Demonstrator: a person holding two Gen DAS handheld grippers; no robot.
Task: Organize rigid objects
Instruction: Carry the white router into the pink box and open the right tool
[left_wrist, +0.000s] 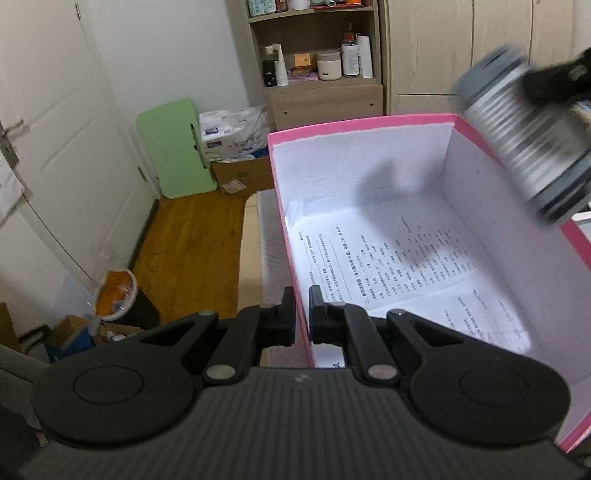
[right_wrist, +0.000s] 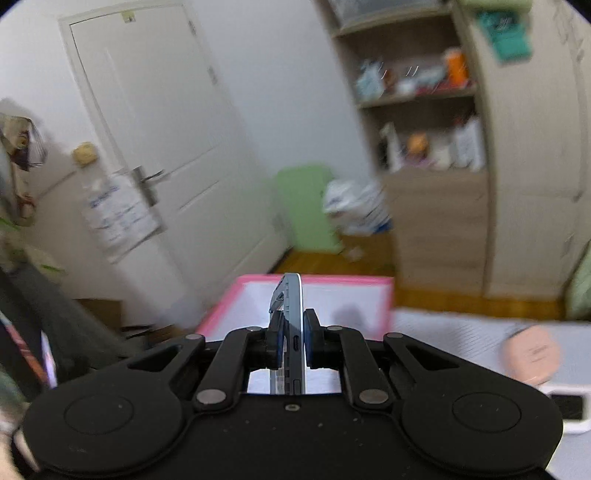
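Left gripper (left_wrist: 302, 314): jaws closed down on the near-left wall of the pink box (left_wrist: 369, 125), one finger outside the wall, one inside; the thin wall is pinched between the pads.
Right gripper (right_wrist: 293, 338): jaws nearly together, clamped on a flat silver device (right_wrist: 293, 314) held on edge. Its thin side faces the camera and shows a slot-shaped port.
Silver device, left wrist view: blurred; grey end and striped silver face visible, held in the air over the box's right wall by black fingers.
Pink box: open top, pink rim and outer faces, white inside. A printed paper sheet (left_wrist: 406, 266) lines the floor. No other item can be seen inside.
Box position: at the left edge of the white-covered surface (right_wrist: 461, 339), wood floor beyond it.
Other items on the surface: a round pink case (right_wrist: 532, 356) towards the right edge, and a white-framed black object (right_wrist: 567, 406) just nearer than it.
Background: white door, green panel leaning by the wall, shelf unit with bottles and jars; blurred in the right wrist view.
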